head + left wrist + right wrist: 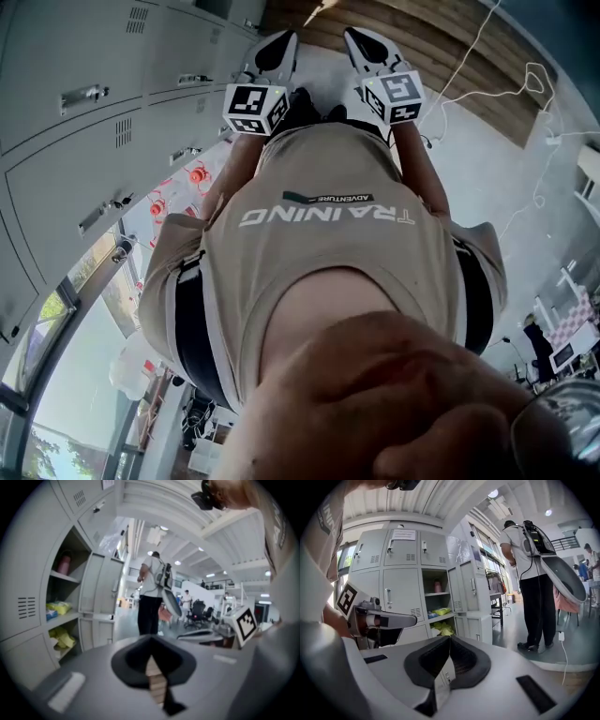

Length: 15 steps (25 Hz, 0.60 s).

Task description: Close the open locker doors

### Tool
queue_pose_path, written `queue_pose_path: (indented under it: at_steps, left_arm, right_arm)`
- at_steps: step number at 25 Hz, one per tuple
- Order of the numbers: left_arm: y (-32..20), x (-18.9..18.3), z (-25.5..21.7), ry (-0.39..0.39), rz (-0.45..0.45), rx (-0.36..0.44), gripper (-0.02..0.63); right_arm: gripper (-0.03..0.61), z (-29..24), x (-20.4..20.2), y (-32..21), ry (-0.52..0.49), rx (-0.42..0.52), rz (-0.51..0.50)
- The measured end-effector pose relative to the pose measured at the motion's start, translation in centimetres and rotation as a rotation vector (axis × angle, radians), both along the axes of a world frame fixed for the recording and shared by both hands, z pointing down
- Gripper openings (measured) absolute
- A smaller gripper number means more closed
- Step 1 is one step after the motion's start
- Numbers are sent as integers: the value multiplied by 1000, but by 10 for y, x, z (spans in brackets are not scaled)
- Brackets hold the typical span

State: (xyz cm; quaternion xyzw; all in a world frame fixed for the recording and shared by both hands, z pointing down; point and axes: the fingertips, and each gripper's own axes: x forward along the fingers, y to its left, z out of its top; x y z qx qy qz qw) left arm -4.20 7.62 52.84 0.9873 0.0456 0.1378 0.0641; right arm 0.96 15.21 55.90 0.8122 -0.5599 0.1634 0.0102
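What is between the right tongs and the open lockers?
Nothing: the stretch is bare. The right gripper view shows the right tongs facing the open lockers, with the left tongs off to the side.

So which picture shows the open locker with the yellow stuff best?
The right gripper view: the open locker faces the camera, shelves, yellow items and swung-out doors all visible. The left gripper view shows it closer but at an angle at the frame's edge. The head view shows only closed lockers.
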Motion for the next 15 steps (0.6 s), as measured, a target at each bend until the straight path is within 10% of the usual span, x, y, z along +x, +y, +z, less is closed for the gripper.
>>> queue_pose_path:
  at_steps: [15]
  left_arm:
    - [-81, 125, -14, 72, -1, -17, 0]
  right_arm:
    - [15, -23, 106, -76, 55, -30, -39]
